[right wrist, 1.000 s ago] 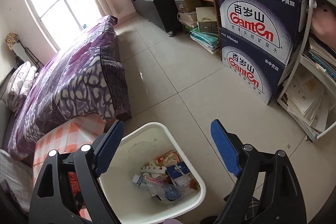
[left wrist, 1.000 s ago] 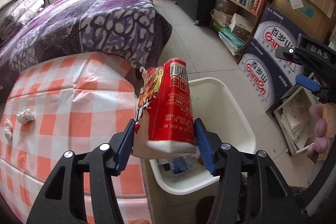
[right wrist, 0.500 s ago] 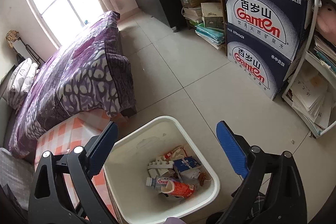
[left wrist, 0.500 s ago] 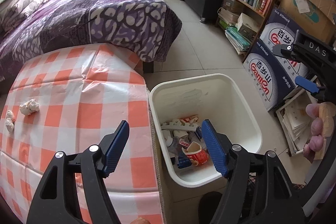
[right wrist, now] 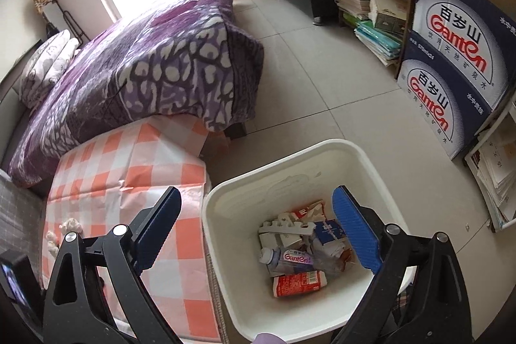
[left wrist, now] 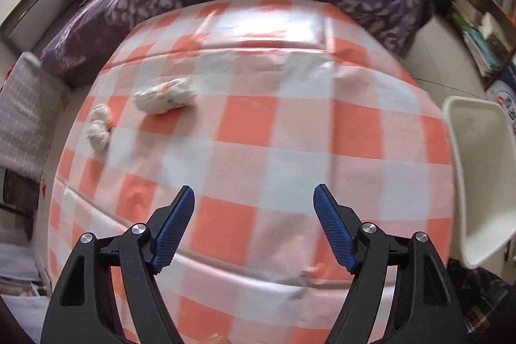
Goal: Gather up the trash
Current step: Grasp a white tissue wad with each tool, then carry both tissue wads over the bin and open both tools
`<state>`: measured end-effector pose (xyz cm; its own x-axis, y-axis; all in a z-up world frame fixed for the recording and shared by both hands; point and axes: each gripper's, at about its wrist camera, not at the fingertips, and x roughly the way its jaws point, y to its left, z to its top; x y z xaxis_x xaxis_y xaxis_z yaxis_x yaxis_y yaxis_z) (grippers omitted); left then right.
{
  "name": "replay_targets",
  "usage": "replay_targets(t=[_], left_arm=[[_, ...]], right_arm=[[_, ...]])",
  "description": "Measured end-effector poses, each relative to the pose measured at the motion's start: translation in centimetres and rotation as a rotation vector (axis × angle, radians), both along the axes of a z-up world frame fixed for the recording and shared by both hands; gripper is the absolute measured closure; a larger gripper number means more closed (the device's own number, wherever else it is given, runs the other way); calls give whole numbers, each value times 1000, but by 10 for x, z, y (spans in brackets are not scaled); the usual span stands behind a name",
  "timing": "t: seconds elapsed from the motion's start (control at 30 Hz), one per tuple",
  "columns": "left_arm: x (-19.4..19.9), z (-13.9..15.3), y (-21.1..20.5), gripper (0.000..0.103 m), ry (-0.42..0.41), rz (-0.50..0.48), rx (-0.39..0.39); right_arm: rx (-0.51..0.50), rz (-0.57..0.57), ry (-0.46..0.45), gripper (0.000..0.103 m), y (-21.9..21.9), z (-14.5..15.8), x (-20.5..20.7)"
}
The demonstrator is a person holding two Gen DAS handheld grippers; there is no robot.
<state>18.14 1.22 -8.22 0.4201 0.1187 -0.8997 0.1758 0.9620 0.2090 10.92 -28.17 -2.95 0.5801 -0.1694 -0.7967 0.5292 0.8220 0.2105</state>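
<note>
Crumpled tissue wads (left wrist: 165,99), light, soft and compressible, lie near the tabletop's (left wrist: 290,131) far left edge; grip each across its middle. Left gripper (left wrist: 254,228) and right gripper (right wrist: 258,228): jaws wide apart, empty. Bin (right wrist: 322,321) alongside the tabletop's right edge.

Left gripper (left wrist: 254,197) and right gripper (right wrist: 256,202) gape (fingers empty).
</note>
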Motion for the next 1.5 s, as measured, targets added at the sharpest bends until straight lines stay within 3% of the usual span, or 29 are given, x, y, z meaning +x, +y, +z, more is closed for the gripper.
replay_targets(t=[0.2,0.33,0.57,0.73,0.8,0.93,1.0,1.1,1.17,1.2,1.23,1.5], left_arm=[[57,-13,112,29,11,246,87],[86,-15,164,29,-21,328,113],[119,-29,200,29,-13,277,86],[134,-34,213,30,-16,224,15],[138,-34,219,38,-5,212,-40],[143,-34,227,66,6,190,-98],[144,-35,231,68,1,193,-105],[144,-36,236,69,-11,202,-107],[144,-36,240,69,-16,208,-104],[143,-35,241,69,-19,211,-103],[142,-35,242,69,-21,216,-102],[136,-23,257,70,-46,274,-117]], right_arm=[[-82,140,52,12,61,-18,35],[-140,295,63,12,109,-33,58],[-293,717,42,12,218,-54,98],[-314,899,36,12,288,-64,139],[-329,953,39,12,313,-69,151],[-355,1021,41,12,342,-76,168],[-363,1035,48,12,352,-81,175],[-355,1050,63,22,361,-85,185],[-337,1055,75,33,365,-88,188],[-314,1057,77,44,366,-88,190],[-295,1052,78,61,367,-87,190],[-275,976,44,64,363,-73,182]])
